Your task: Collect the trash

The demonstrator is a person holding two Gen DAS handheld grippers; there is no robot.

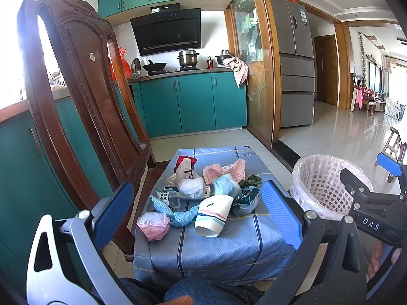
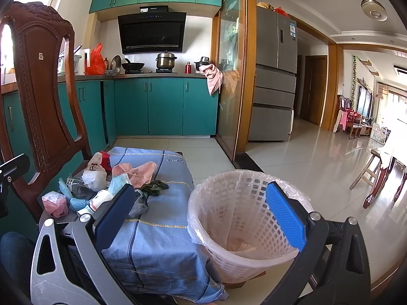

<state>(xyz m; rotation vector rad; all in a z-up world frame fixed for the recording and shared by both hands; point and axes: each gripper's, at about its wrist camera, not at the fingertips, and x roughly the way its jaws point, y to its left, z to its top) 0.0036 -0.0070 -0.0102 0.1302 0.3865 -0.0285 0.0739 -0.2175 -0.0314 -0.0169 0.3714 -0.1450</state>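
Left wrist: open left claw (image 1: 198,211) above trash pile (image 1: 203,193), basket (image 1: 328,185) beside cloth edge.

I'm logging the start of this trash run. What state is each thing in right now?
left gripper: open, holding nothing
right gripper: open, holding nothing
paper cup: tipped on its side, mouth toward the camera
pink bag: crumpled, near the cloth's left edge
wastebasket: upright, lined with a bag, almost empty
blue cloth: draped over a low stand, trash piled on it
cabinet doors: shut
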